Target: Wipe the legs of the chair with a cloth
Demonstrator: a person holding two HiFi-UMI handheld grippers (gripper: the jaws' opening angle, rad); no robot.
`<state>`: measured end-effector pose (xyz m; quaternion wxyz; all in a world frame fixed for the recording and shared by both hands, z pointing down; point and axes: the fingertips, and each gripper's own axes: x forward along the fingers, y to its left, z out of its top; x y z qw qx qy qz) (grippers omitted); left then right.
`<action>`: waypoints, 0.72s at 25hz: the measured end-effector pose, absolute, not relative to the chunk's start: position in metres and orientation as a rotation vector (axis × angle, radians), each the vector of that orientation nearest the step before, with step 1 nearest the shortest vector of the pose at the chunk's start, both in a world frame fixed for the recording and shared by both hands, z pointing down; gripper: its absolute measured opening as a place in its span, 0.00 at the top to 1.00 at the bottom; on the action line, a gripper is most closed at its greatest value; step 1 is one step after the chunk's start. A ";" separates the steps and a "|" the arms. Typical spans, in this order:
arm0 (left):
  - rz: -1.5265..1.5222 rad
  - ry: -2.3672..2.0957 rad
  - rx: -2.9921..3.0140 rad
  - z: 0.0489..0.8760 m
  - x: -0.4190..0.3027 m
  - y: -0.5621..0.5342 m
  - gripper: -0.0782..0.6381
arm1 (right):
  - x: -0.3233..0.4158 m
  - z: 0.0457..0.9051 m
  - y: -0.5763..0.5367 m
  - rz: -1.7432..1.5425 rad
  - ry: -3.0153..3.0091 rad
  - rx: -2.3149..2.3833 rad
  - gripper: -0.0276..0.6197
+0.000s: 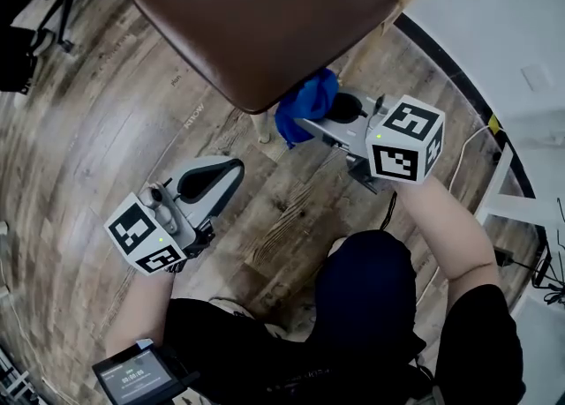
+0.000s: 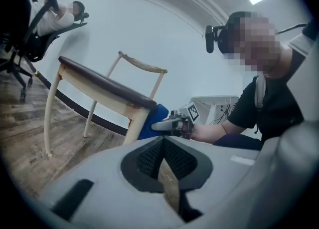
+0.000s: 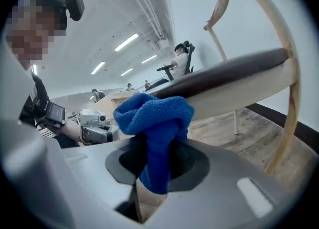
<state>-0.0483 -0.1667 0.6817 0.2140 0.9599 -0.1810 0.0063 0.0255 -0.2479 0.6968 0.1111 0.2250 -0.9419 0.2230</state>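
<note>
Beneath the front corner of the chair (image 1: pixel 265 15) seat — blue cloth (image 1: pixel 306 103) pinched fast in the jaws of the right gripper (image 1: pixel 305 123), bunched just beside the top of the pale front leg (image 1: pixel 260 125); contact hard to confirm. Left gripper (image 1: pixel 228 172) low and well apart, jaws pressed together on nothing. Called for folding the loose bunch round the leg, then stroking downward along its full length, turning for every face. Wood-plank floor (image 1: pixel 106 112) underneath — white wall (image 1: pixel 494 6) with dark skirting (image 1: pixel 459 77) close behind.
</note>
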 end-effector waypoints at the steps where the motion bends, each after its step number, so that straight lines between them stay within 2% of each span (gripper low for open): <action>1: 0.046 -0.500 2.688 0.682 -0.046 -0.166 0.89 | 0.035 0.691 -0.254 0.660 -2.769 0.690 0.81; 7: 0.205 -0.421 2.792 0.690 -0.022 -0.155 0.89 | 0.107 0.673 -0.303 0.650 -2.673 0.918 0.81; 14: 0.296 -0.340 2.817 0.702 -0.006 -0.151 0.89 | 0.209 0.658 -0.385 0.891 -2.553 1.318 0.81; 18: 0.323 -0.307 2.805 0.711 -0.003 -0.149 0.89 | 0.230 0.665 -0.403 0.901 -2.517 1.365 0.81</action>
